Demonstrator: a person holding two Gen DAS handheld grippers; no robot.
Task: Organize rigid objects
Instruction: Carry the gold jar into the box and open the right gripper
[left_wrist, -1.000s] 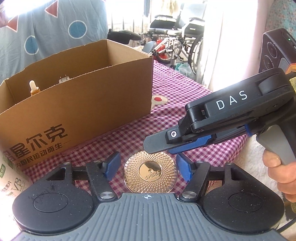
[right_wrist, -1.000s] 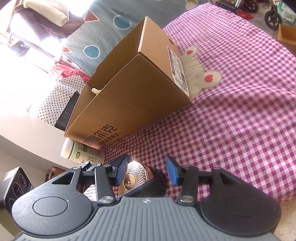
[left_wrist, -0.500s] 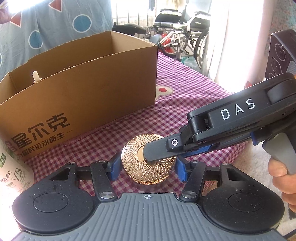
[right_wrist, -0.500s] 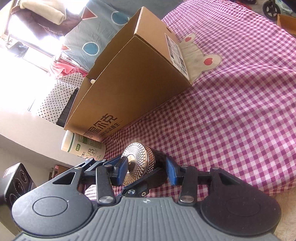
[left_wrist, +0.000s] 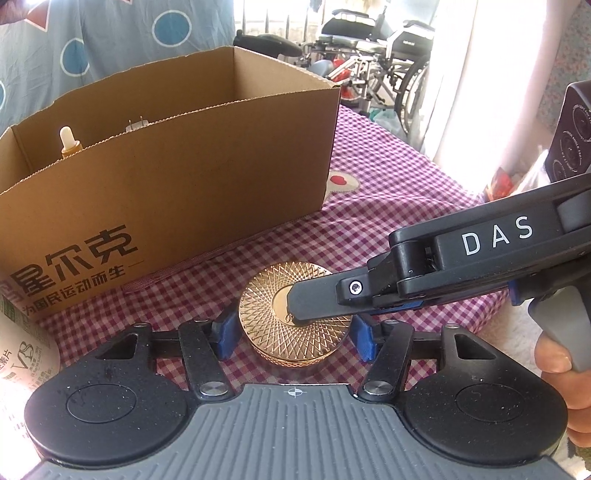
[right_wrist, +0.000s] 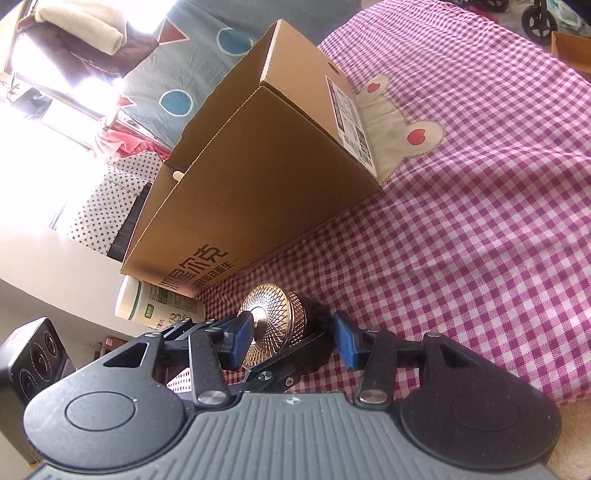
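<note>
The round gold tin with the etched lattice lid (left_wrist: 295, 325) is sitting low in the middle of the left wrist view, on the pink-and-white checked cloth (left_wrist: 388, 206), just in front of the open brown cardboard box with black printed characters (left_wrist: 184, 177). The left gripper (left_wrist: 293, 332) is bracketing the tin's side wall with its blue pads; its jaws have just been opening a little, and a sliver of cloth is showing at each pad, so it appears to be straddling rather than pinching. The right gripper (right_wrist: 291, 341) is coming in from the right of that view, one black finger lying across the lid; in its own view one blue pad is against the lid face while the other is standing clear of the tin, its jaws having just been opening too — spread around the tin, not clamped. The step in hand looks like securing the tin for a lift into the box; the next move is calling for one tool to close firmly and the other to back off, then a rise over the box's near wall. A white-and-green labelled bottle (right_wrist: 159, 306) is lying at the box's lower left corner. Beyond, a blue cloth with circles and triangles (left_wrist: 74, 48) is hanging upper left, and wheelchairs (left_wrist: 376, 48) are standing upper right.
</note>
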